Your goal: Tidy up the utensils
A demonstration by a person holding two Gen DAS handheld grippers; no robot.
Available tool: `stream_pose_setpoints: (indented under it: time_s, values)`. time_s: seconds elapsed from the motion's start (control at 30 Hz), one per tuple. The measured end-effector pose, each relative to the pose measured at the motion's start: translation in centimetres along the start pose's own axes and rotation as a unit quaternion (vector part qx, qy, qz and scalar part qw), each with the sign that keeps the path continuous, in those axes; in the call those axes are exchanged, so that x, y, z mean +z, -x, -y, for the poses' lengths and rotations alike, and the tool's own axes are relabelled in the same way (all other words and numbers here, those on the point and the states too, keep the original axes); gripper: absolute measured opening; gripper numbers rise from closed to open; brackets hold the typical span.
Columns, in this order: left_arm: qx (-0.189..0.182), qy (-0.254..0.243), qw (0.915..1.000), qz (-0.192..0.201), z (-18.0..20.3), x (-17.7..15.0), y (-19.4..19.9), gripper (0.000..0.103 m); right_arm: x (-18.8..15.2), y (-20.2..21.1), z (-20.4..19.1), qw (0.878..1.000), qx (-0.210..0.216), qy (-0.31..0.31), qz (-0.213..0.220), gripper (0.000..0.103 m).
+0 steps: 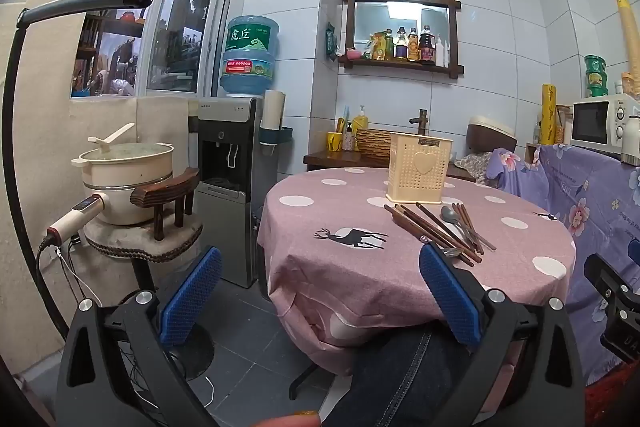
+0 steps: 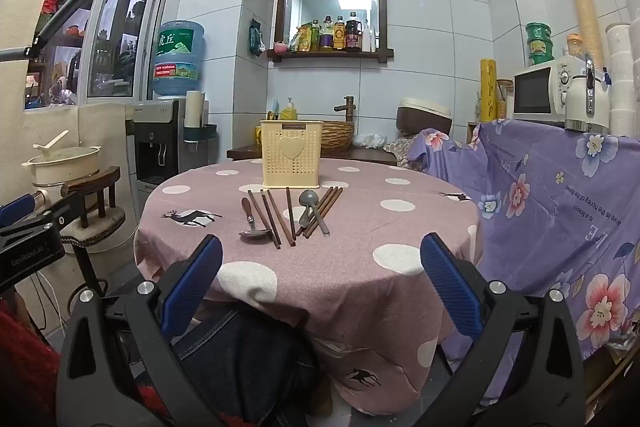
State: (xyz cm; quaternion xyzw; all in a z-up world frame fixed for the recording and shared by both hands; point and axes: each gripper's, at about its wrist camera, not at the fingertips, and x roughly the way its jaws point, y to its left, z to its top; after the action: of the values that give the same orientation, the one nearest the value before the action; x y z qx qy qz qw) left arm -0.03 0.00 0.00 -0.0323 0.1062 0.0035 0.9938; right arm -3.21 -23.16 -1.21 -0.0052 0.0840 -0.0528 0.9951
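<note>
A cream perforated utensil holder (image 2: 291, 158) with a heart stands upright at the back of the round pink table (image 2: 340, 267); it also shows in the left wrist view (image 1: 419, 167). In front of it lie several brown chopsticks (image 2: 276, 217), a wood-handled spoon (image 2: 253, 227) and a grey metal spoon (image 2: 312, 205). The left wrist view shows the same chopsticks (image 1: 432, 231) and grey spoon (image 1: 452, 217). My right gripper (image 2: 322, 263) is open and empty, at the table's near edge. My left gripper (image 1: 320, 279) is open and empty, left of the table.
A water dispenser (image 1: 232, 183) and a stool with a cream pot (image 1: 128, 171) stand left of the table. A purple flowered cloth (image 2: 560, 195) covers a counter on the right, with a microwave (image 2: 540, 89) on it. A sink counter (image 2: 312, 151) lies behind the table.
</note>
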Motion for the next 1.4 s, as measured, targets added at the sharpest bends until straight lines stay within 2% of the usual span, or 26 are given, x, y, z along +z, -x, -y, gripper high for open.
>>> stream_pose_setpoints:
  time_s: [1.4]
  values:
    - [-0.002, -0.002, 1.0, -0.003, 0.14, -0.05, -0.21, 0.098, 0.01, -0.06, -0.07, 1.0, 0.001, 0.0, -0.004, 0.098]
